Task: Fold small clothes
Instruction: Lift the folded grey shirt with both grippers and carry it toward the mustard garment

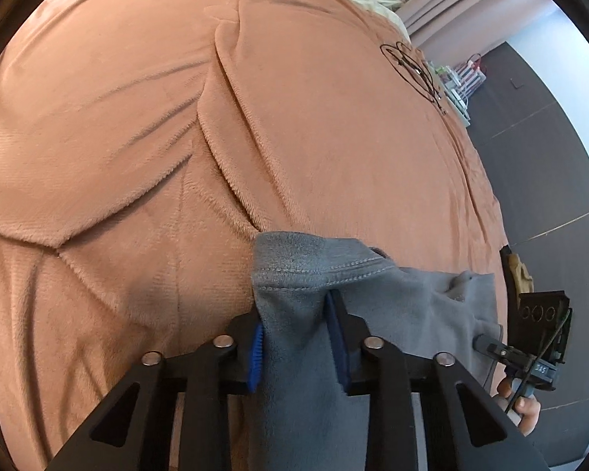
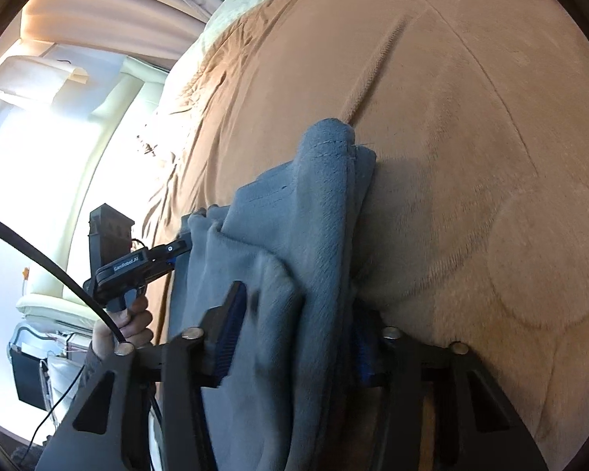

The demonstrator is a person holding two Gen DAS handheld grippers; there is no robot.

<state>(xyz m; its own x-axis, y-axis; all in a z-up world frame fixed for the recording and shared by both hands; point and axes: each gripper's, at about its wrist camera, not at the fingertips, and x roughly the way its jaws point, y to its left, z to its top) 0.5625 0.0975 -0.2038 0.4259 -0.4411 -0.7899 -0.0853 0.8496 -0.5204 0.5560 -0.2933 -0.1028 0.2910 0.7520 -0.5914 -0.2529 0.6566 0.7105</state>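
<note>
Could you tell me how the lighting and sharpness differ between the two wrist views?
Left wrist view: even light, sharp stitching on the grey garment. Right wrist view: the window is blown out, and the cloth near the right gripper is blurred.

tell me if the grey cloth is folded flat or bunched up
Bunched: the cloth hangs in folds between both tongs, left and right.
</note>
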